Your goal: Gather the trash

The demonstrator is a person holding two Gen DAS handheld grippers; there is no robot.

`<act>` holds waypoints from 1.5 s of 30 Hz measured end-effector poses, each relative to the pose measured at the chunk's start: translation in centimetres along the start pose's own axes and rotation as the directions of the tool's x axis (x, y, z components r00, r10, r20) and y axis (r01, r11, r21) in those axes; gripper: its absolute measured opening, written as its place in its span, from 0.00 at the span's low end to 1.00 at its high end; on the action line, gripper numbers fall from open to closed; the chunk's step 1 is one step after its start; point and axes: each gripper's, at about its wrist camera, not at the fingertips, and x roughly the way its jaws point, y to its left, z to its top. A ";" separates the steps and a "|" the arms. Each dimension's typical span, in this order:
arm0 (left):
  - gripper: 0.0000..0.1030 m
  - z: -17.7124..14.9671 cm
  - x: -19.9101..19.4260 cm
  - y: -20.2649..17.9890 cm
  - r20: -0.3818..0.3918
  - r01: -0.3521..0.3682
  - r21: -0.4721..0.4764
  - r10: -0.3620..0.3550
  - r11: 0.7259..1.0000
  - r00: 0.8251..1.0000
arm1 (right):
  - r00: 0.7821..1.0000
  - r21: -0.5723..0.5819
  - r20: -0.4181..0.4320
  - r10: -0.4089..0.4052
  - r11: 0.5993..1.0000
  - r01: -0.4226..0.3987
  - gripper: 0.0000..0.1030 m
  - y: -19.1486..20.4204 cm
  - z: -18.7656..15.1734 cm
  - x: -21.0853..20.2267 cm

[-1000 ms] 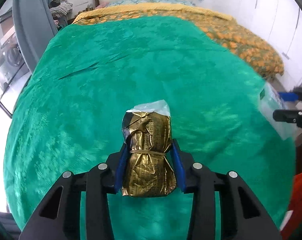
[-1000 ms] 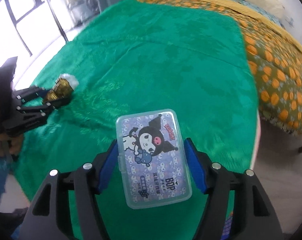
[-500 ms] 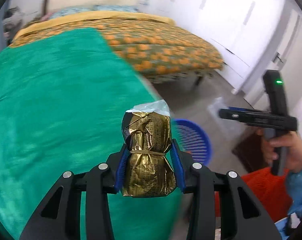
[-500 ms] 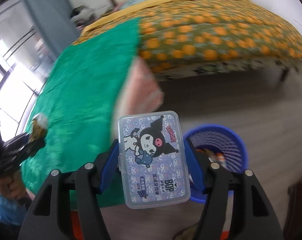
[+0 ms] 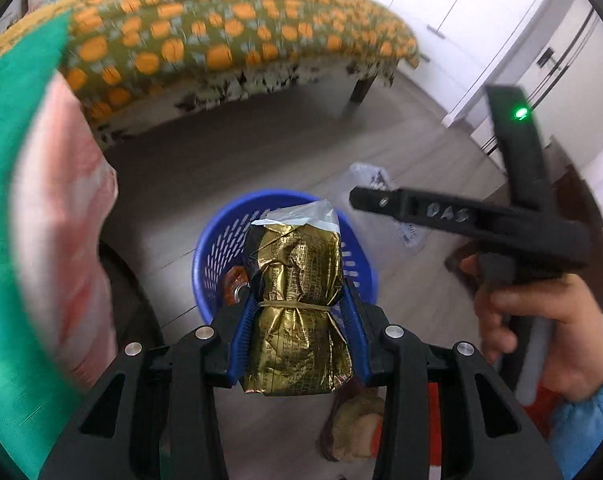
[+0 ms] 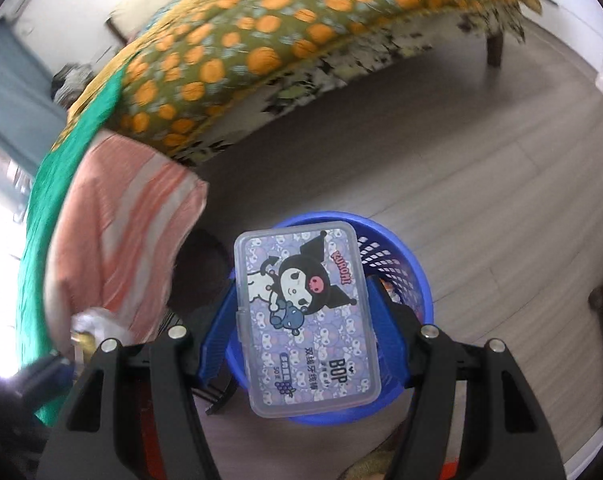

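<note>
My left gripper (image 5: pixel 299 312) is shut on a crumpled gold foil packet (image 5: pixel 297 304) tied with a rubber band, held above the blue slotted trash basket (image 5: pixel 217 248) on the floor. My right gripper (image 6: pixel 301 320) is shut on a clear plastic box with a purple cartoon label (image 6: pixel 305 316), held over the same basket (image 6: pixel 405 256). The right gripper also shows from the side in the left wrist view (image 5: pixel 461 220), held in a hand. Some trash lies inside the basket, mostly hidden.
The bed with a green blanket (image 5: pixel 9 120) and an orange-patterned cover (image 5: pixel 221 28) stands to the left and behind. A pink striped cloth (image 6: pixel 133 220) hangs off its edge. Grey wooden floor (image 6: pixel 481 180) surrounds the basket. White cupboards (image 5: pixel 481 20) stand at right.
Both grippers have swung away from the green bed toward the floor and now hang over the blue basket. Each still holds its item.
</note>
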 end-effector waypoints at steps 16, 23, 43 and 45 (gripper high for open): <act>0.90 0.5 -0.5 -0.8 0.153 -0.078 -0.013 0.080 0.997 0.985 | 0.993 0.121 0.115 -0.017 0.993 0.003 0.96 -3.8 1.2 -2.1; 0.95 -2.0 -8.7 -4.2 0.228 -0.092 0.028 0.083 0.995 0.970 | 0.964 -0.030 0.228 -0.136 0.989 0.147 0.95 0.6 -2.0 -10.9; 0.95 -7.0 -13.0 -5.3 0.278 -0.294 -0.021 0.288 0.956 0.916 | 0.959 -0.126 0.220 -0.176 0.970 0.207 0.96 4.8 -14.2 -15.7; 0.95 -7.2 -12.9 -5.2 0.259 -0.317 -0.029 0.313 0.948 0.914 | 0.957 -0.138 0.221 -0.190 0.965 0.223 0.96 5.0 -14.4 -15.6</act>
